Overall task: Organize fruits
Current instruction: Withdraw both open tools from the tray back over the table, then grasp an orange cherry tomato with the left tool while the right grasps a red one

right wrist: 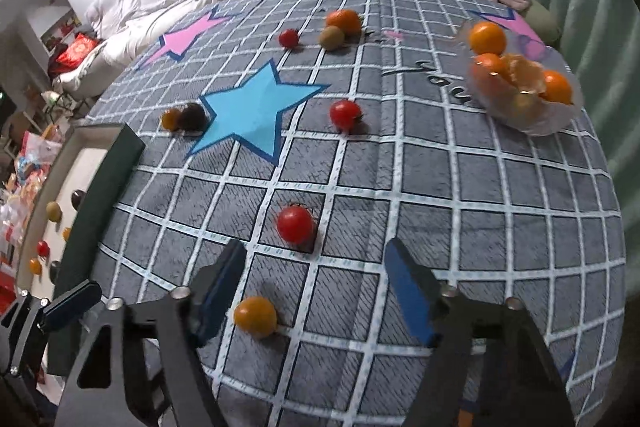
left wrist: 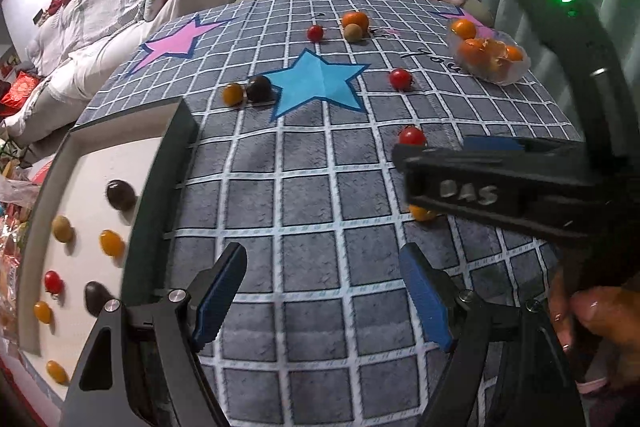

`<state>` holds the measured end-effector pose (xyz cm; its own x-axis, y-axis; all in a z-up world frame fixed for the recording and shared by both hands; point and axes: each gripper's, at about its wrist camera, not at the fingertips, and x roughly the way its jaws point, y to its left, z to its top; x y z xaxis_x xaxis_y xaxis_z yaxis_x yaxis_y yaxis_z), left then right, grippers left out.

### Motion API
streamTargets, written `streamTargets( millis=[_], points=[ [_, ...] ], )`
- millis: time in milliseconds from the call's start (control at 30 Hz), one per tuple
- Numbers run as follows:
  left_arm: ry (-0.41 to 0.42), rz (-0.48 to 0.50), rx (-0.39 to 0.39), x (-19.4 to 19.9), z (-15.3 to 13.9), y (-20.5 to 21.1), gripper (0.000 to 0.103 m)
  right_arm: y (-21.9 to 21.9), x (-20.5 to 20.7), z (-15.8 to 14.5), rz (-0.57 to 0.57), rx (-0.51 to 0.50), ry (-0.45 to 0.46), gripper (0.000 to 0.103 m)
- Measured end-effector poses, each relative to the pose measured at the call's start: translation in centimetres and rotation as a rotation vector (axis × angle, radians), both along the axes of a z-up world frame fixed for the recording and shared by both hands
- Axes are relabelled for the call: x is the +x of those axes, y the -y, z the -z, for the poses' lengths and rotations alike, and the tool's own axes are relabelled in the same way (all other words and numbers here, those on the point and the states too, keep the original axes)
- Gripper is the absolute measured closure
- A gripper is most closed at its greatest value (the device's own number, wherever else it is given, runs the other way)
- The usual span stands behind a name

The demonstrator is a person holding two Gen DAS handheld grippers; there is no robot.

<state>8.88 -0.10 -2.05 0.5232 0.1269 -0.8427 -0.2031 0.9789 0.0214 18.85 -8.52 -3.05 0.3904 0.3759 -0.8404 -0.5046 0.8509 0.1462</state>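
Seven small tomatoes already lie in the tray point(left wrist: 156, 187); more dot the checked cloth point(right wrist: 480, 211). Both the left gripper point(left wrist: 320, 303) and right gripper point(right wrist: 316, 291) gape empty, a yellow tomato point(right wrist: 255, 315) nearest

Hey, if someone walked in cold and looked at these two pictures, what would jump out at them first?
Probably the big light-blue star printed mid-way across the grey checked tablecloth, with small red, orange and dark cherry tomatoes scattered around it. Next, the clear plastic bowl of orange tangerines at the far right edge, and the white tray with a dark green rim on the left, already holding several tomatoes. Both grippers hang open, the right gripper just above a small orange tomato.
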Motion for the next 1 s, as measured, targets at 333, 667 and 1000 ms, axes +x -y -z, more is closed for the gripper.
streamTargets(
  millis=[333, 667, 1000],
  points=[
    [0.006, 0.016, 0.001, 1.8, 0.7, 1.2, 0.023, -0.4, -0.3, -0.1, -0.051, 0.004, 0.057, 0.082],
    [0.027, 0.076, 0.033, 4.3, 1.4, 3.5, 0.023, 4.4, 0.6, -0.6, 0.055, 0.058, 0.048, 0.082],
    [0.04, 0.087, 0.026, 5.4, 2.0, 4.0, 0.024, 4.6, 1.4, -0.5, 0.027, 0.103, 0.038, 0.063]
  ],
)
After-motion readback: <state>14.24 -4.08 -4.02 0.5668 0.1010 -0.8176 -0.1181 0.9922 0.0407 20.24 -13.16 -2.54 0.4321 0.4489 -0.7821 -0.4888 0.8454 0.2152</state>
